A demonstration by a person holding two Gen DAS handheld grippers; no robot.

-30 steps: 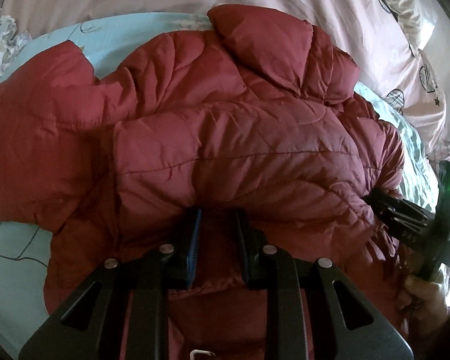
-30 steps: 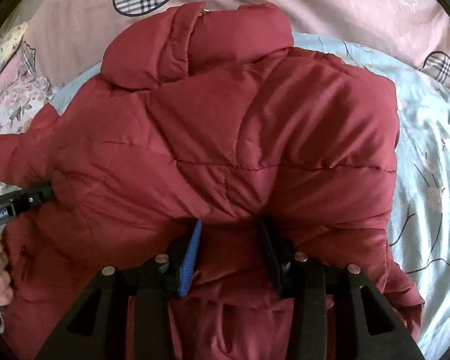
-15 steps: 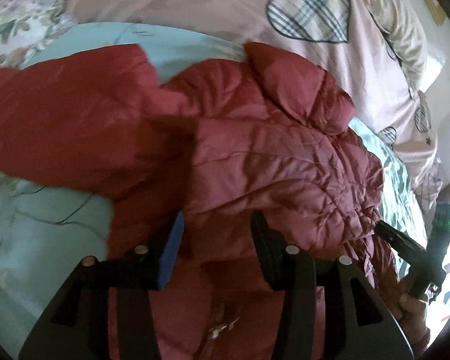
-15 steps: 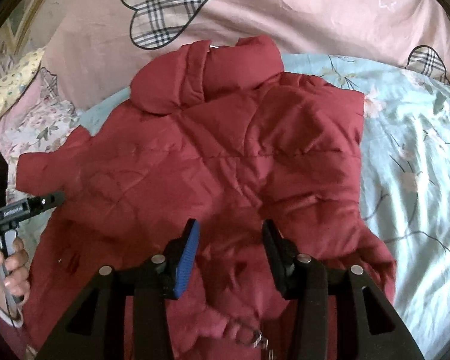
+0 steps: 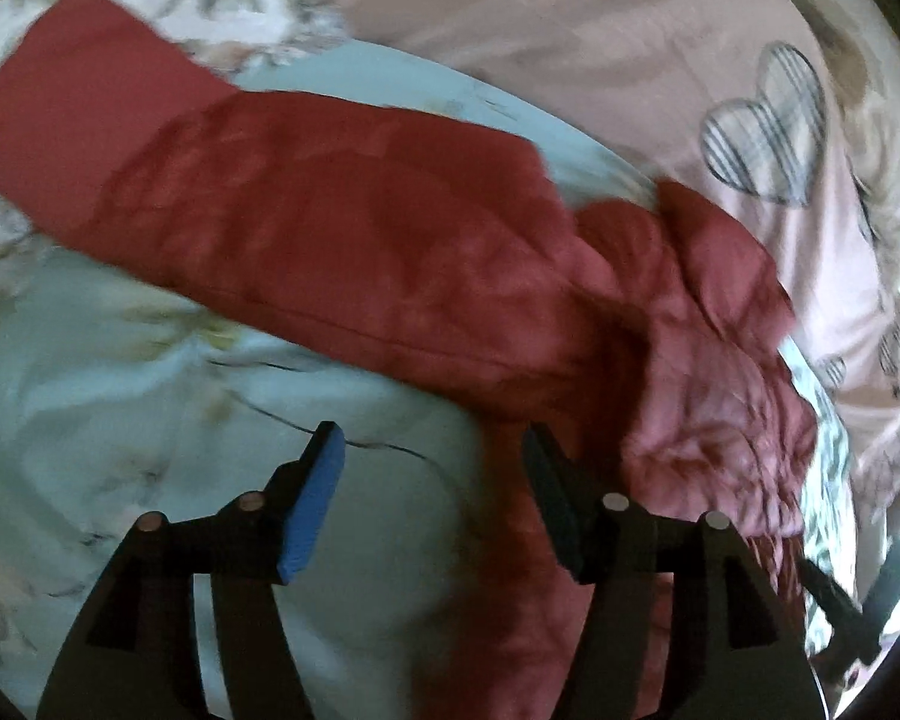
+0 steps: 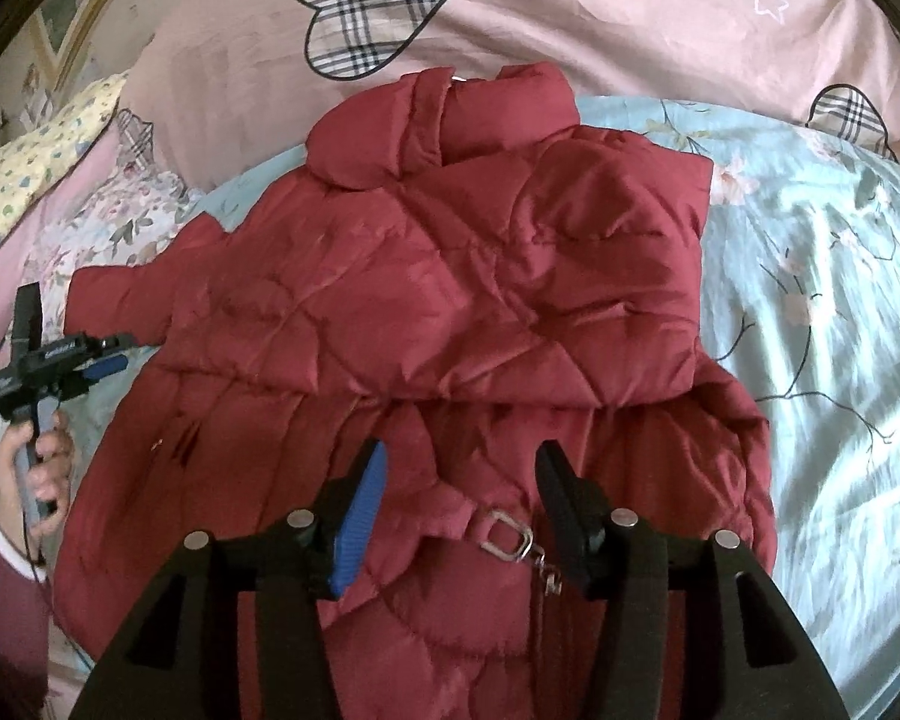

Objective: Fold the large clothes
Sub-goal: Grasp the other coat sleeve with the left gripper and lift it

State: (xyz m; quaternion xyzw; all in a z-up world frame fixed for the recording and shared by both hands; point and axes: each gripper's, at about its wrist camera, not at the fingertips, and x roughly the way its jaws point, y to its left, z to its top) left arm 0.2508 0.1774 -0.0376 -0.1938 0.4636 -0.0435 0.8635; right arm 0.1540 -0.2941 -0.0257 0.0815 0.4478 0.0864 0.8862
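A dark red quilted jacket point(image 6: 450, 300) lies on the bed, collar at the far end, one sleeve folded across its front. Its other sleeve point(image 5: 240, 192) stretches out flat to the left in the left wrist view. My left gripper point(image 5: 432, 456) is open and empty, above the sheet just beside the jacket's left edge; it also shows in the right wrist view point(image 6: 114, 354). My right gripper point(image 6: 459, 468) is open and empty over the lower front, near a metal zipper pull point(image 6: 510, 540).
The jacket lies on a light blue floral sheet point(image 6: 810, 300). A pink quilt with plaid hearts point(image 6: 570, 12) is bunched at the far side. A yellow floral pillow point(image 6: 42, 156) lies at the far left.
Both grippers opened, let go of the jacket and drew back. The left gripper swung left toward the outstretched sleeve. The folded sleeve now rests on the jacket's front.
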